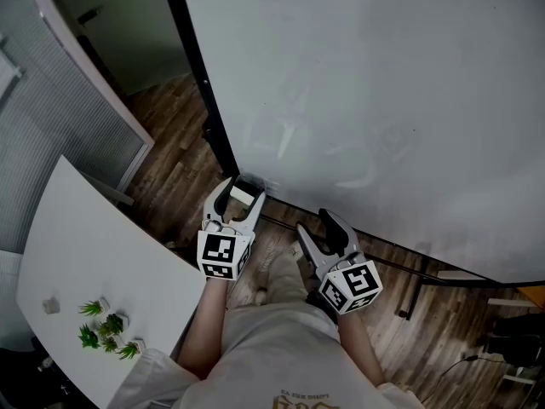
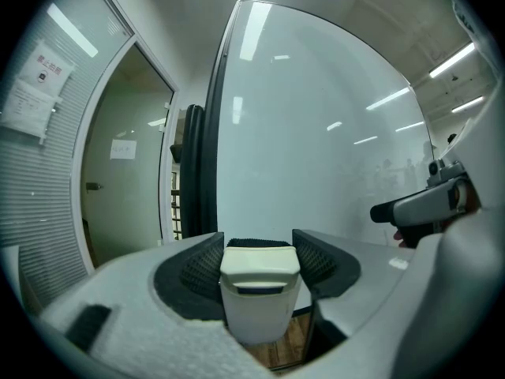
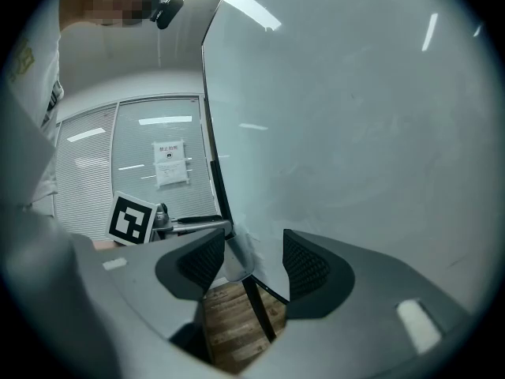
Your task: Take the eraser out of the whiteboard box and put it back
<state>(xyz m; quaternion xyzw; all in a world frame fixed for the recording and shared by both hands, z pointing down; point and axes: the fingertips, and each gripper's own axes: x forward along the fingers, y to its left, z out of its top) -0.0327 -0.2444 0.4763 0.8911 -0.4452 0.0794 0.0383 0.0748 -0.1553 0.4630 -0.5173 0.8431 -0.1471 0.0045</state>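
A cream-white eraser (image 2: 259, 290) with a dark felt face stands between the jaws of my left gripper (image 2: 259, 247), and both pads lie against its sides. In the head view that gripper (image 1: 243, 187) holds the eraser (image 1: 242, 197) just in front of the lower left corner of the whiteboard (image 1: 383, 83). A small clear box (image 3: 239, 257) hangs at that corner by the dark frame. My right gripper (image 1: 313, 222) is to the right of the left one, close to the board's bottom edge. It (image 3: 254, 251) is open with nothing between its pads.
A white table (image 1: 94, 262) with small green plants (image 1: 106, 326) stands at the lower left. A blind-covered glass partition (image 1: 51, 126) and a doorway lie to the left. The floor is wood, with the board's dark stand (image 1: 409, 301) to the right.
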